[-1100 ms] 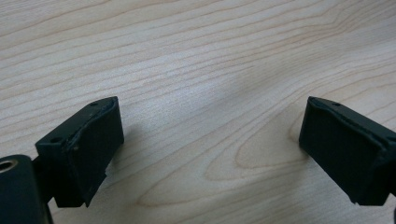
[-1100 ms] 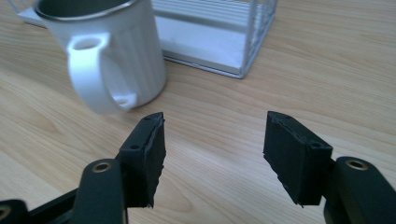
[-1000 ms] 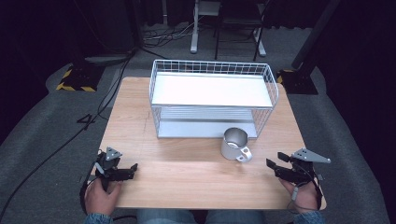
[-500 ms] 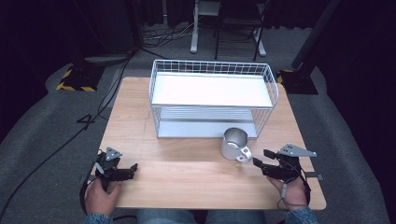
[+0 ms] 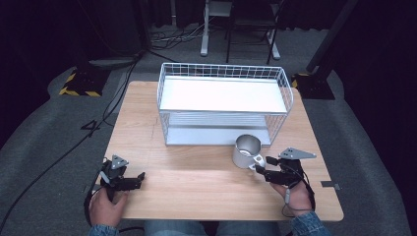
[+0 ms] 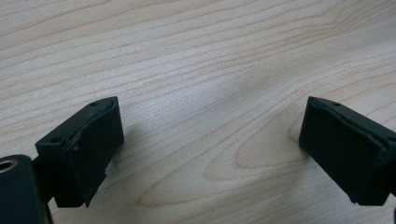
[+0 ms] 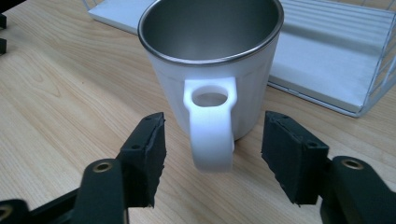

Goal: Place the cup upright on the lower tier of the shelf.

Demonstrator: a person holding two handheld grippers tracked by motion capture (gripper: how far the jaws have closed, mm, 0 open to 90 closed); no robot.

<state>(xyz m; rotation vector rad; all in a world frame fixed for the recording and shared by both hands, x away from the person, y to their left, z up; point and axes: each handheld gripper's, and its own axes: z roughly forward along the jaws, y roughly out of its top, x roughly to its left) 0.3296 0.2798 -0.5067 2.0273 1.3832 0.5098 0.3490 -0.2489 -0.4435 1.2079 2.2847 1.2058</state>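
**Q:** On the wooden table (image 5: 196,182), where is the mug (image 5: 246,150), and how do the two grippers stand?

**A:** The mug stands upright on the table just in front of the white wire basket (image 5: 223,69), handle (image 7: 211,126) turned toward the person. The right gripper (image 7: 212,154) has its jaws on either side of the handle, apart from it; they have just been closing and the pads do not yet press. The left gripper (image 6: 210,149) rests spread over bare wood near the table's front left corner, holding nothing.

**Q:** What could go wrong from here?

**A:** Judged from the framing, the handle sits slightly left of the midline between the jaws. One pad would then meet it first and could turn or slide the light mug toward the basket. A pinch low on the handle's rounded end might also slip off as the mug is lifted.

**Q:** What does each view add?

**A:** The right gripper view shows the clearance at both pads and the steel lining of the mug; in the high view that gap is too small to judge. The high view alone gives the layout: basket, mug, both hands.
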